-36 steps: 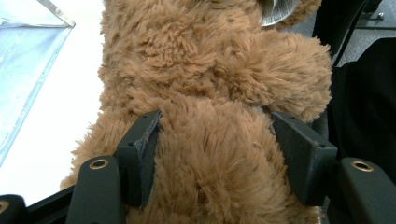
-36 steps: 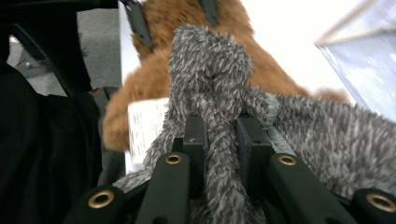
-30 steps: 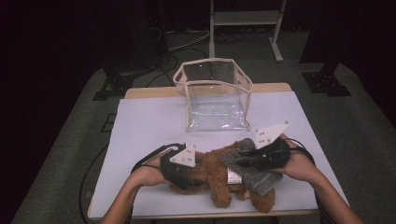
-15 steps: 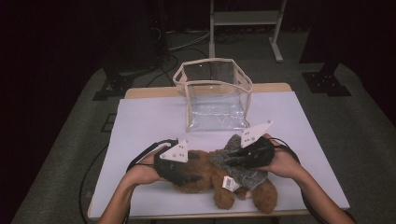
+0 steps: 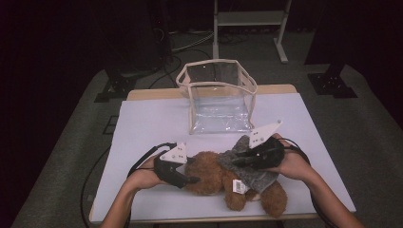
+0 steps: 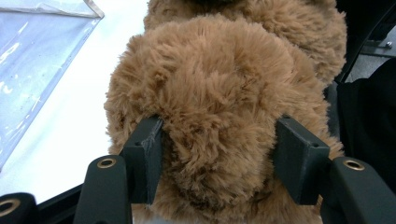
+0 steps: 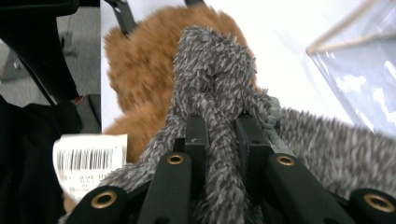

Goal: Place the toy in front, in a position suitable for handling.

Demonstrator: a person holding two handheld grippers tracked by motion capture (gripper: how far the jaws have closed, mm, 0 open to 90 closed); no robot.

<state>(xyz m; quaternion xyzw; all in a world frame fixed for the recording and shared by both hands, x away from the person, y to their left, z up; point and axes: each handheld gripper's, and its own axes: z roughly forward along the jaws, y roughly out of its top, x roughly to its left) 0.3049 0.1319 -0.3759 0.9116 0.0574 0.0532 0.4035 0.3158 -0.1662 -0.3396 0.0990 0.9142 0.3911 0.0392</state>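
A brown teddy bear (image 5: 209,175) in a grey knitted sweater (image 5: 256,176) lies on its side near the front of the white table (image 5: 147,128). My left gripper (image 5: 192,179) is at the bear's head (image 6: 219,93). Its jaws have just been closing with the head between them, and both pads (image 6: 149,154) now press into the fur. My right gripper (image 5: 235,161) comes in from the right and is shut on a bunched fold of the sweater (image 7: 215,79). A white barcode tag (image 7: 88,158) hangs from the bear beside that fold.
A clear plastic bag with cream trim (image 5: 218,95) stands open at the back middle of the table, its near wall close behind the bear. Cables trail from both grippers toward the front edge. Dark floor and a metal stand (image 5: 249,23) lie beyond the table.
The right gripper has shifted a little to the left with the sweater fold in it. The left gripper's jaws have narrowed on the bear's head. The bear has shifted slightly.
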